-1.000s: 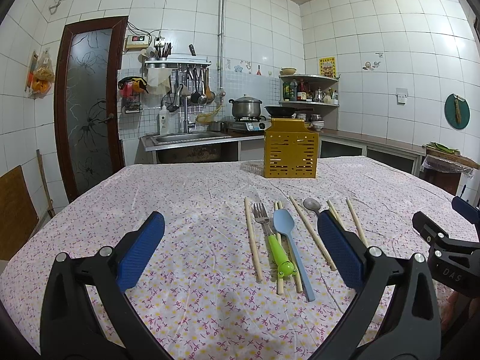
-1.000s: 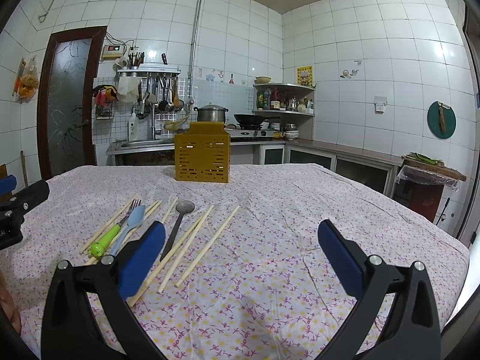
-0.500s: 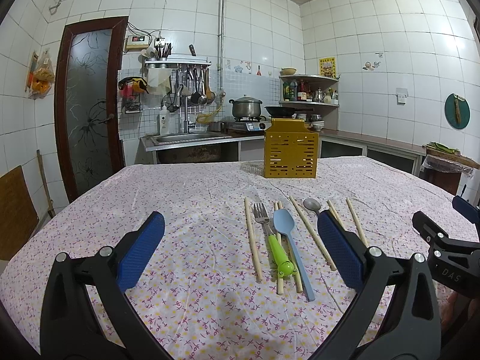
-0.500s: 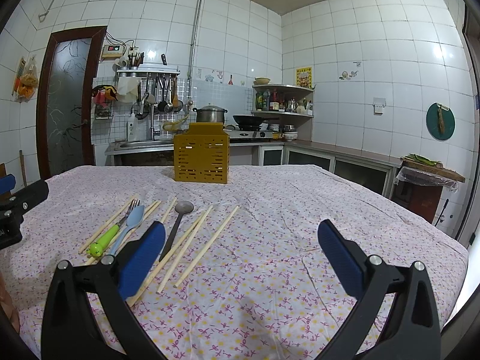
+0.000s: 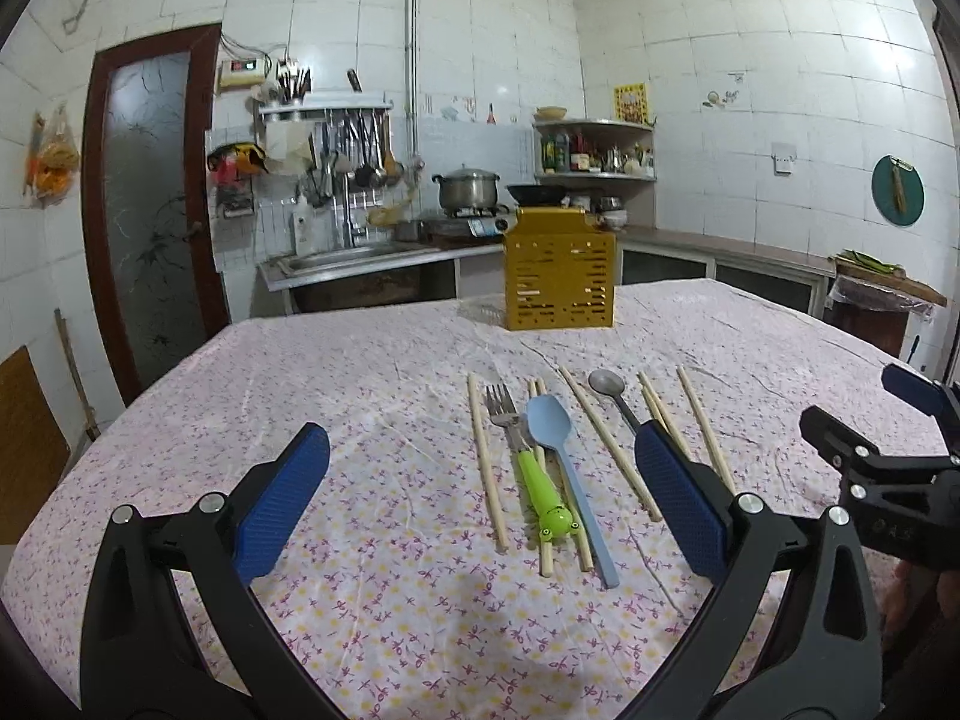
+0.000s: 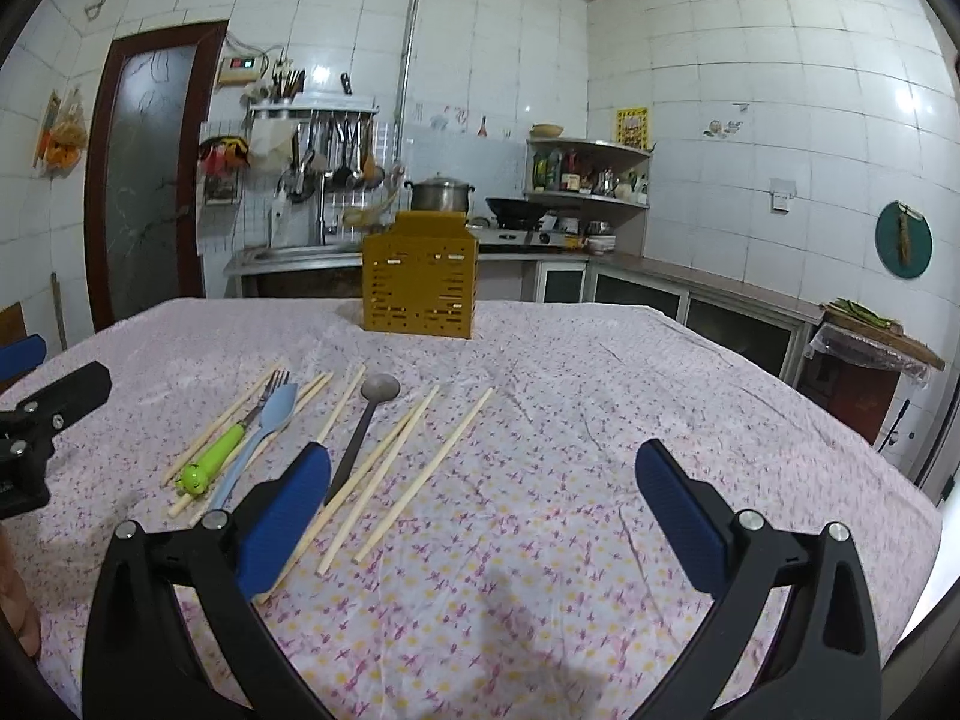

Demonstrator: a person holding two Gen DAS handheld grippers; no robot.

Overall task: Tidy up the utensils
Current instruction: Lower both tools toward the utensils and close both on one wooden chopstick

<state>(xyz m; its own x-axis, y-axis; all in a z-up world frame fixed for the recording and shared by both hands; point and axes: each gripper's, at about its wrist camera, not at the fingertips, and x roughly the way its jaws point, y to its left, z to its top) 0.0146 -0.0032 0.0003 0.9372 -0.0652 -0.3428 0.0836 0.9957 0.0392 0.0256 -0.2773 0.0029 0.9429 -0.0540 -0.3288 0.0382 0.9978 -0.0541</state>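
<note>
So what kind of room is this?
It looks like a home kitchen. There is a sink with ladles hanging above it, a metal pot on a stove, and a table with a flowery cloth holding chopsticks, a fork and spoons.

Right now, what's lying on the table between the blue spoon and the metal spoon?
One chopstick lies between the blue spoon and the metal spoon; both wrist views show it.

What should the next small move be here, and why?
Probably lower the open left gripper onto the green-handled fork and close on its handle. Both grippers hold nothing, every utensil lies flat on the floral tablecloth, the fork sits between the left fingers, and the yellow slotted holder stands behind.
</note>
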